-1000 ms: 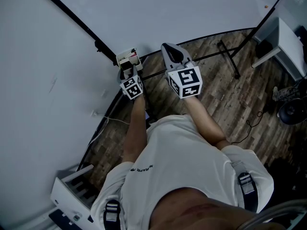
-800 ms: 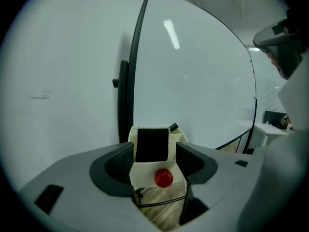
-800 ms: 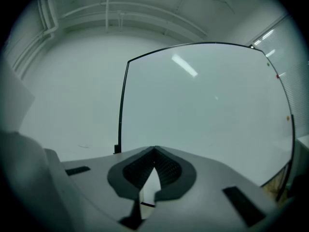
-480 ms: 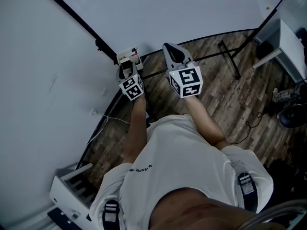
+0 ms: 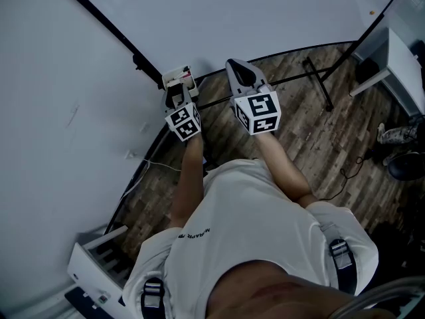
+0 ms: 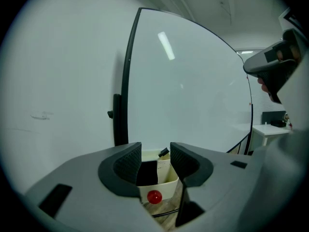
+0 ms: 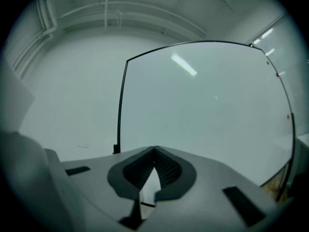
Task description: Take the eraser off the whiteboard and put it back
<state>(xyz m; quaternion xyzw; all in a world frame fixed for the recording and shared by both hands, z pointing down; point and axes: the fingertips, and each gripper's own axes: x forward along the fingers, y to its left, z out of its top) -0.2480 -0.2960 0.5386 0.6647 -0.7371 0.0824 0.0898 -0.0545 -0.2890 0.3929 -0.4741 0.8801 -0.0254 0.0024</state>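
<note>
Eraser (image 6: 145,171), as far as I can judge, is the dark block in the left compartment of the cream holder (image 5: 178,78) at the lower edge of the whiteboard (image 5: 265,12). It shows in the gap of the left gripper (image 6: 156,151), whose jaws have just been closing but stand half spread, neither pad pressing on it, while the right gripper (image 7: 154,151) waits alongside with jaws pressed together on nothing. The taking-off looks barely begun: the left jaws must straddle the block, clear of the holder's partition and the marker (image 6: 164,152), then pinch before lifting.
</note>
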